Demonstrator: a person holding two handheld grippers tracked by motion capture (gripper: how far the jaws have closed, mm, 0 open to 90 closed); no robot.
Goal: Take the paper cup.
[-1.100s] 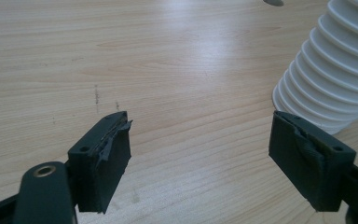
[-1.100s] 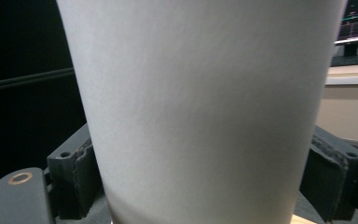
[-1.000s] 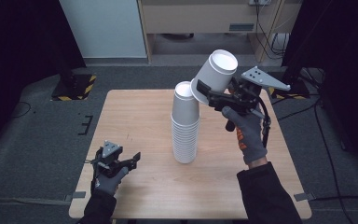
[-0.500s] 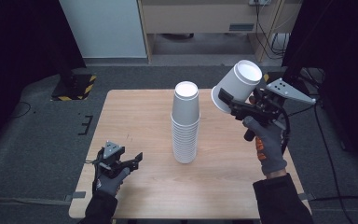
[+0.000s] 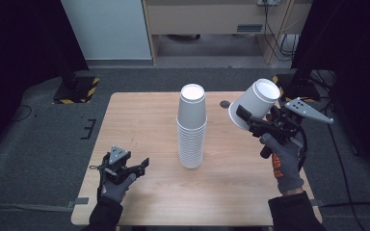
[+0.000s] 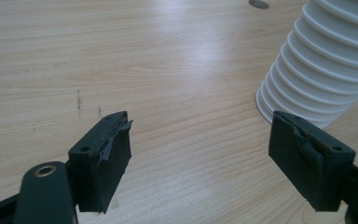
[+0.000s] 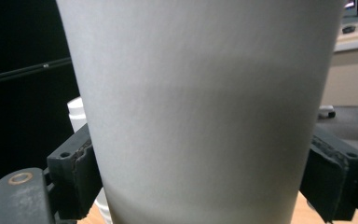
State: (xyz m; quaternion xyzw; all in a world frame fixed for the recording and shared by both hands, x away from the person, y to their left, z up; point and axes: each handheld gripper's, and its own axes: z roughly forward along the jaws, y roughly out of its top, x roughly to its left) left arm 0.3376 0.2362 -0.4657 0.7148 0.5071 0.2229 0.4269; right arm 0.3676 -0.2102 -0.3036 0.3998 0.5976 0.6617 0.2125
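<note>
Though half-hidden, cup (image 5: pixel 255 102) in right claw (image 5: pixel 243 115)

White paper cup (image 5: pixel 253 103) and cup stack (image 5: pixel 191 126) (ribbed rims), pale woodgrain table (image 5: pixel 139 125).

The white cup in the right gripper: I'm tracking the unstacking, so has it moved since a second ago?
Yes. The white cup, clamped in the right gripper, has swung rightward away from the cup stack toward the table's right edge.

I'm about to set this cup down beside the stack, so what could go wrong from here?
The right gripper holds the paper cup tilted by its wall, so it may land on its edge and roll. A harder squeeze could dent the thin wall. The tall cup stack stands nearby unsupported; a bump might topple it.
</note>
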